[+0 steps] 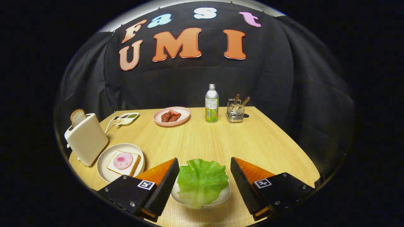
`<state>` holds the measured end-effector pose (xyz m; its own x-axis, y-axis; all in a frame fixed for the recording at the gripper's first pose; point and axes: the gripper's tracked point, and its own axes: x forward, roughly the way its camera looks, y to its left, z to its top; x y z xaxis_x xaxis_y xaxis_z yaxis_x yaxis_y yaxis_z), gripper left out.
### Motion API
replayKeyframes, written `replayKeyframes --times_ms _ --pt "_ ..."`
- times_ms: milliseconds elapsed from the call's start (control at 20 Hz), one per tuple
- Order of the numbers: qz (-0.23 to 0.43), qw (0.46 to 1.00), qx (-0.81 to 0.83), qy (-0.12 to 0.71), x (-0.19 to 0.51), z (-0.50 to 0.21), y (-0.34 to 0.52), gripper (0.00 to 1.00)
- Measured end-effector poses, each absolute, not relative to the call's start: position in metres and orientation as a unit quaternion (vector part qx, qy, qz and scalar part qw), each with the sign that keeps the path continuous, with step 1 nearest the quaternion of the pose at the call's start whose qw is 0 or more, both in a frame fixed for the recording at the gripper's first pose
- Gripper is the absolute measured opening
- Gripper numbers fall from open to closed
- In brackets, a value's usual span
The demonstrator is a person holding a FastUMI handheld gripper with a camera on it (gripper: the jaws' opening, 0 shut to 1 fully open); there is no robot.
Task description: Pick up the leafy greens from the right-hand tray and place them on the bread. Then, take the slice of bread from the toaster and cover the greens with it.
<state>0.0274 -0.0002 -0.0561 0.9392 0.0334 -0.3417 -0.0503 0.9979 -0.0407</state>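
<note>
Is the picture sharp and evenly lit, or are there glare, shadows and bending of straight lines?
Gripper view: the lettuce leaf between the open jaws of the gripper is sharp and brightly lit; the table edges curve from fisheye distortion; the bottle shows a small highlight; the toaster sits nearer the dim rim.

Leafy greens (pixel 202 182) on tray (pixel 224 196) — bread (pixel 123 163) plated, second slice (pixel 77 117) upright in toaster (pixel 86 139).
</note>
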Motion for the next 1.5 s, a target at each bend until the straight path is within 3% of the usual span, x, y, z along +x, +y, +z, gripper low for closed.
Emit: replayKeyframes --times_ms 1050,1500 --pt "0.036 0.955 -0.065 0.286 0.032 -0.137 0.013 0.98" --pt "0.047 0.949 -0.052 0.307 0.031 -0.148 0.020 0.78"
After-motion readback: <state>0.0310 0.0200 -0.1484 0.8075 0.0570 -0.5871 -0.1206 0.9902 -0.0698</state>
